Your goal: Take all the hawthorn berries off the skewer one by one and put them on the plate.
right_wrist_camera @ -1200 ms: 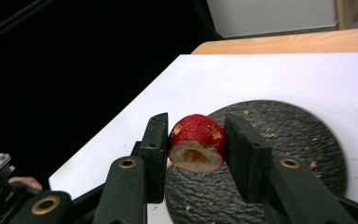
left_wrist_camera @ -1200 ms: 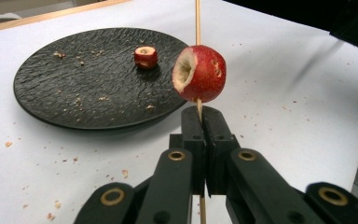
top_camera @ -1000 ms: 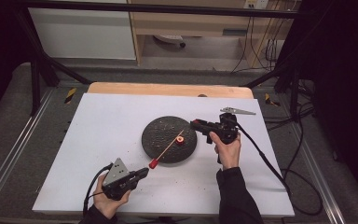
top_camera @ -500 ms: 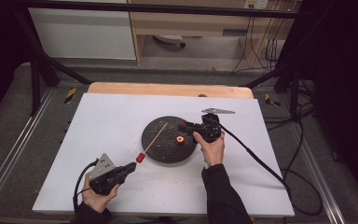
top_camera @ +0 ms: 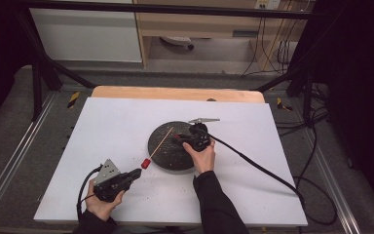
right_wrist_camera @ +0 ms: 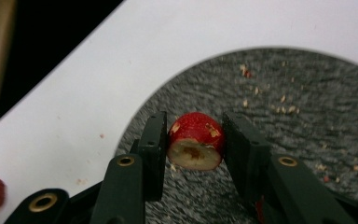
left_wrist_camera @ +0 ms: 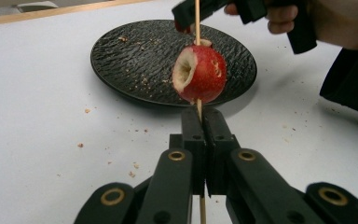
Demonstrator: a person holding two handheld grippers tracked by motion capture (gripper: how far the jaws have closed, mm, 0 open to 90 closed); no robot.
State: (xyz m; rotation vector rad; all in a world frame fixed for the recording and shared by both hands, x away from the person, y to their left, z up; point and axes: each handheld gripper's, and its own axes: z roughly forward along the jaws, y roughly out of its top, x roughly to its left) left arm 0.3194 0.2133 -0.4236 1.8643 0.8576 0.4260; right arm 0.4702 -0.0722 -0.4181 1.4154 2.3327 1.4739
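Near the middle of the high view, a round black plate [top_camera: 173, 146] sits on the white table [top_camera: 102, 122]. At the lower left of that view, the left gripper [top_camera: 135, 173] is in the person's left hand [top_camera: 100, 202]. Its jaws are squeezed tight on a thin wooden stick [left_wrist_camera: 197, 18]. The stick runs up and to the right, out over the plate. A red fruit [left_wrist_camera: 199, 74] with a bite-like gap is stuck on the stick, just past the jaws, above the white table in front of the plate. At the middle of the high view, the right gripper [top_camera: 181, 138] is over the plate, in the right hand [top_camera: 200, 156]. In the right gripper view, a second red fruit piece [right_wrist_camera: 196, 140] sits between its jaws, over the plate. The left jaw touches it. The right jaw is just beside it, and I cannot tell if it presses. Small crumbs [right_wrist_camera: 279, 100] lie on the plate and on the table.
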